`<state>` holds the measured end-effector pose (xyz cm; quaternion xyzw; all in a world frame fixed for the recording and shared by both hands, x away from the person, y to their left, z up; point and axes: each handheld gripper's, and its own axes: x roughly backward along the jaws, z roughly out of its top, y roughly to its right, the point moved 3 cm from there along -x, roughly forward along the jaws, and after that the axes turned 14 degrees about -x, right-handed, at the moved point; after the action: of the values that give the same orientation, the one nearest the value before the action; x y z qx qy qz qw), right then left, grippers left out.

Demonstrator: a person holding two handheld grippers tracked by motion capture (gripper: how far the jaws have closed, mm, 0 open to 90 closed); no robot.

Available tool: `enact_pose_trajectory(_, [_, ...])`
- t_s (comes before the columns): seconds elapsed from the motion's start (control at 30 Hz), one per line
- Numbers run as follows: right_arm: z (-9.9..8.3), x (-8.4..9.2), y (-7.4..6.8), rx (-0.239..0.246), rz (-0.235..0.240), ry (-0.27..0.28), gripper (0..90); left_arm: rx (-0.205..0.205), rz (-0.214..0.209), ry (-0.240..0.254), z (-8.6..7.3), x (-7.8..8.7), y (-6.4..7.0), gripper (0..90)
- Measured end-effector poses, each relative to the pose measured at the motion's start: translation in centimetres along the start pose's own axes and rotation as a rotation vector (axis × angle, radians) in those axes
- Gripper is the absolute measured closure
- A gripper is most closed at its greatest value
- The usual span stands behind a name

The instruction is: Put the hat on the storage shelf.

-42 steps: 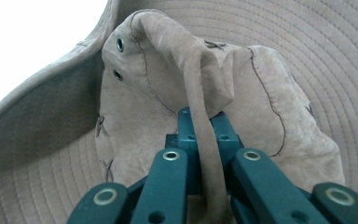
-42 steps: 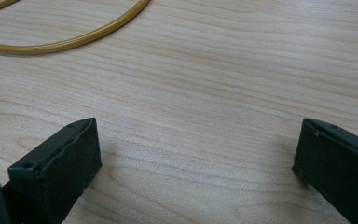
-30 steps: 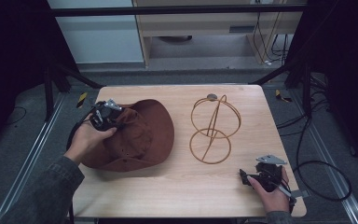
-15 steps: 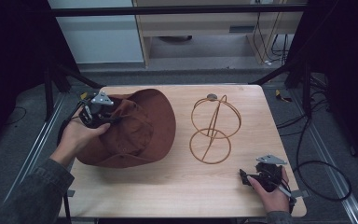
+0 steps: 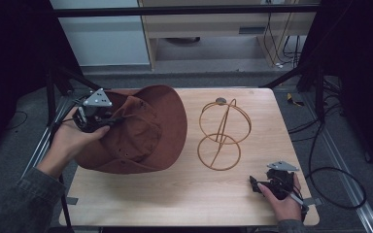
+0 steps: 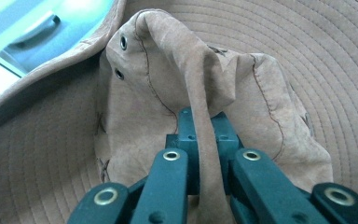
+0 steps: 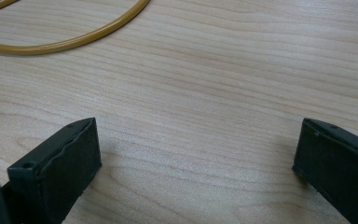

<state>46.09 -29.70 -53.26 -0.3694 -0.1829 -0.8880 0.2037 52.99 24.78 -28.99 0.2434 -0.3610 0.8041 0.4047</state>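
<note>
The left claw [image 5: 108, 120] is pinching a fold of the brown hat [image 5: 145, 131], its jaws pressed together on the crown cloth, as the left gripper view is showing [image 6: 200, 135]. The hat is hanging tilted, to the left of the wire stand [image 5: 222, 131], its lower brim apparently touching the surface [image 5: 184, 189]. The cloth is creasing and bunching freely, so the hat is probably handling as light, soft and floppy, not fragile or slippery; the stitched brim is looking firmer. A hold on the crown fold is suiting it. The right claw [image 5: 258, 183] is resting spread on the surface, nearer the person than the stand, holding nothing.
</note>
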Motion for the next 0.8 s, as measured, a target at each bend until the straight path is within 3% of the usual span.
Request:
enact_pose_trajectory(0.27, [0.0, 0.0, 0.0, -0.002, -0.001, -0.001, 0.6, -0.013, 0.018, 0.062, 1.4, 1.8, 0.1, 85.8])
enact_pose_trajectory(0.8, [0.0, 0.0, 0.3, 0.002, 0.005, 0.004, 0.8, -0.045, 0.042, 0.093, 4.3, 3.3, -0.7, 85.7])
